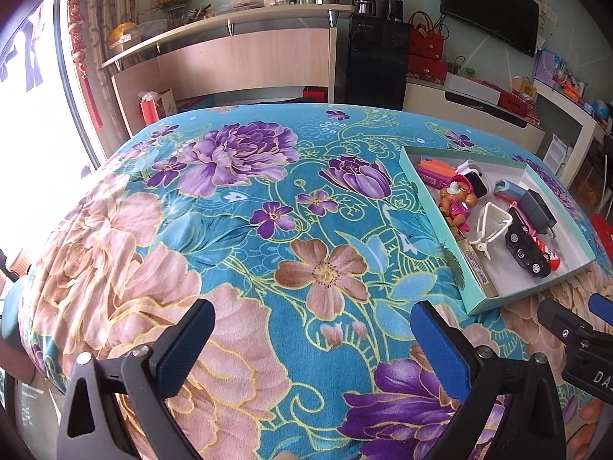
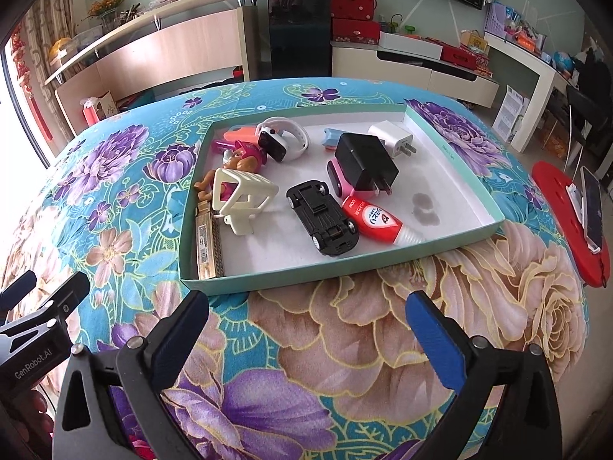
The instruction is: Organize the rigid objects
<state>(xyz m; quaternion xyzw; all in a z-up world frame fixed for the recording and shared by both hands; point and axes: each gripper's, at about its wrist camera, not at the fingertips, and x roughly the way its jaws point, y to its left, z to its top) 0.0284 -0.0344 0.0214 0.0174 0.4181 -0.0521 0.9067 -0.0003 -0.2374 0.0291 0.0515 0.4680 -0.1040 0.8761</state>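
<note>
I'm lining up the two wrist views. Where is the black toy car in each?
Left wrist: black toy car at the right edge, in the tray's near end.
Right wrist: black toy car at center, upside down.
Shared landmark: the red tube beside it, also visible in the left view.

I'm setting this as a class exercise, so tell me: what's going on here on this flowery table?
A person holds a claw in each hand over a floral tablecloth. The left claw and the right claw are both open and hold nothing. Ahead of the right claw sits a shallow box that already holds small things: an upturned toy car, a black charger, a toothpaste tube, a watch.
</note>
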